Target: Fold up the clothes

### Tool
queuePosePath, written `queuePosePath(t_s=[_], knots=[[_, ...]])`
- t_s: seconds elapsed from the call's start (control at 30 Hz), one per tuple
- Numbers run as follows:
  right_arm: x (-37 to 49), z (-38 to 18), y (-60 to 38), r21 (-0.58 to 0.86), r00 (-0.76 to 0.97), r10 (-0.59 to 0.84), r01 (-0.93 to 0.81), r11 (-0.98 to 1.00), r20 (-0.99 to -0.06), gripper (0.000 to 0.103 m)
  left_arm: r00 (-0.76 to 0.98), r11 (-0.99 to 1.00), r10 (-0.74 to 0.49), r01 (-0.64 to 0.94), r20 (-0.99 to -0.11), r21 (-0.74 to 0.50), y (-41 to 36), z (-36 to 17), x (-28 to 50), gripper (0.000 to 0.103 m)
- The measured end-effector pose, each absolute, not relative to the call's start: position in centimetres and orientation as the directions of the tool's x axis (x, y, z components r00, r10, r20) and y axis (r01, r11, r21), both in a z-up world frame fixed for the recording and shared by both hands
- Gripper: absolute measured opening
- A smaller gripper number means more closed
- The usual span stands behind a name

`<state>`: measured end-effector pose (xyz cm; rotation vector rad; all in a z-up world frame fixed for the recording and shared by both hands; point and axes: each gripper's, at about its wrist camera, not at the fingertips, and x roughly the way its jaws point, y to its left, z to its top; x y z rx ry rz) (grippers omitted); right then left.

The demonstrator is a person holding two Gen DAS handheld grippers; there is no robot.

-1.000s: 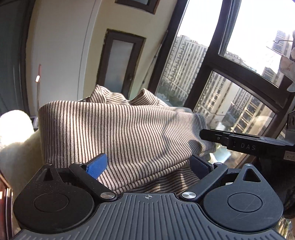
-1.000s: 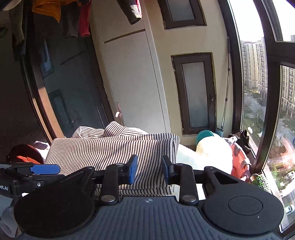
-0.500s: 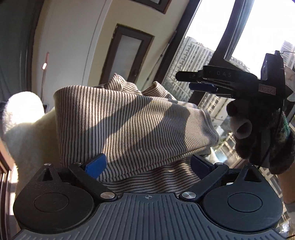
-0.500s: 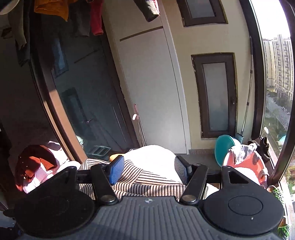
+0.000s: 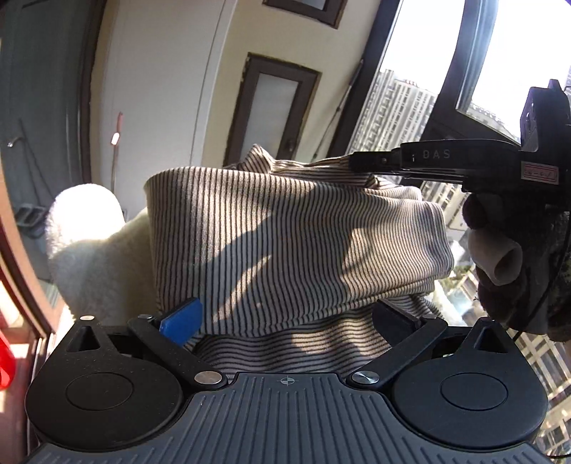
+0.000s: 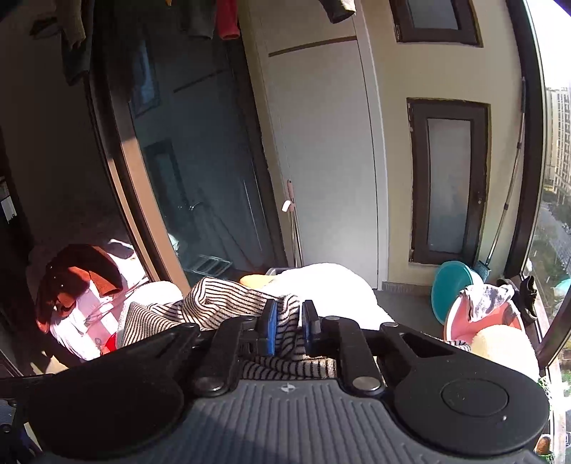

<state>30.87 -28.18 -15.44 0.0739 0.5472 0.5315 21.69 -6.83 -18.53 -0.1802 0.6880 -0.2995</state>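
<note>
A folded garment with brown and cream stripes (image 5: 285, 232) lies on a fluffy white blanket (image 5: 92, 242). My left gripper (image 5: 285, 317) stands wide open at the garment's near edge, with the cloth lying between its fingers and not pinched. In the left wrist view my right gripper (image 5: 360, 162) reaches in from the right, held by a gloved hand (image 5: 499, 257), onto the garment's far top edge. In the right wrist view the right gripper (image 6: 287, 330) has its jaws closing, and the blue pads (image 6: 271, 328) pinch a fold of the striped garment (image 6: 214, 307).
A tall window (image 5: 410, 107) looks out on tower blocks to the right. A teal basin (image 6: 453, 285) and a pink tub (image 6: 478, 321) with a rag stand by the window. Red and white clothes (image 6: 78, 285) are heaped at the left. Garments (image 6: 228, 21) hang overhead.
The right gripper opened wide, rose beside the garment, moved onto its far top edge and closed on a fold. The left gripper stayed wide open while the view shifted slightly.
</note>
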Motion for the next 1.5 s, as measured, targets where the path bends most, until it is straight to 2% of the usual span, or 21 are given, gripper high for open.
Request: queuePosePath(t_s=[0.2,0.33,0.4,0.43,0.5,0.63,0.8,0.83,0.87,0.97,1.03,1.07,1.17,1.37,1.5], knots=[[26.6,-15.9,-29.5,0.299,0.656,0.563,-0.479,0.826,-0.504,0.008,0.72,0.932,-0.358,0.237,-0.594,-0.275,-6.8,-18.2,21.2,0.103],[25.4,-16.5,-28.8,0.152,0.732,0.453,-0.441,0.884,-0.509,0.008,0.709,0.928,-0.367,0.241,-0.602,-0.283,-6.7,-18.4,21.2,0.103],[25.7,-15.8,-28.8,0.131,0.757,0.435,-0.429,0.894,-0.488,0.017,0.708,0.927,-0.37,0.242,-0.601,-0.286,-6.7,-18.4,21.0,0.103],[26.1,-15.4,-28.8,0.128,0.767,0.43,-0.424,0.897,-0.477,0.024,0.708,0.925,-0.374,0.243,-0.599,-0.291,-6.6,-18.4,20.8,0.103],[27.1,-14.7,-28.7,0.116,0.782,0.421,-0.418,0.901,-0.459,0.029,0.709,0.921,-0.383,0.245,-0.593,-0.302,-6.5,-18.4,20.2,0.103],[30.6,-14.7,-27.5,0.065,0.786,0.408,-0.429,0.901,-0.464,0.06,0.724,0.93,-0.36,0.227,-0.588,-0.29,-5.9,-18.2,19.3,0.103],[35.3,-17.3,-25.3,0.09,0.737,0.409,-0.432,0.897,-0.538,0.061,0.734,0.936,-0.333,0.182,-0.592,-0.301,-4.7,-18.1,18.8,0.103],[35.8,-18.0,-25.0,0.088,0.733,0.4,-0.425,0.901,-0.55,0.049,0.733,0.937,-0.329,0.173,-0.595,-0.305,-4.5,-18.1,18.8,0.103],[35.9,-18.6,-24.7,0.065,0.743,0.374,-0.41,0.91,-0.555,0.025,0.733,0.937,-0.325,0.165,-0.598,-0.307,-4.3,-18.2,18.8,0.103],[33.7,-18.2,-25.3,0.065,0.769,0.385,-0.413,0.909,-0.511,0.012,0.731,0.938,-0.315,0.142,-0.606,-0.316,-3.5,-18.5,18.8,0.103],[31.2,-17.1,-26.5,0.116,0.774,0.433,-0.431,0.895,-0.461,0.01,0.722,0.93,-0.324,0.125,-0.611,-0.345,-2.7,-18.9,18.9,0.103],[29.7,-16.3,-27.3,0.146,0.772,0.462,-0.446,0.883,-0.437,0.006,0.718,0.923,-0.333,0.116,-0.611,-0.368,-2.3,-19.1,19.1,0.103],[25.5,-15.4,-29.3,0.23,0.758,0.515,-0.461,0.857,-0.401,0.006,0.723,0.896,-0.37,0.113,-0.584,-0.429,-1.1,-18.9,19.6,0.103],[22.6,-20.6,-29.9,0.325,0.702,0.514,-0.399,0.857,-0.493,0.006,0.769,0.898,-0.372,0.155,-0.52,-0.413,-1.2,-15.9,20.9,0.103],[21.1,-21.5,-29.8,0.348,0.722,0.505,-0.373,0.86,-0.473,0.006,0.821,0.918,-0.356,0.218,-0.446,-0.332,-2.7,-13.1,21.3,0.103]])
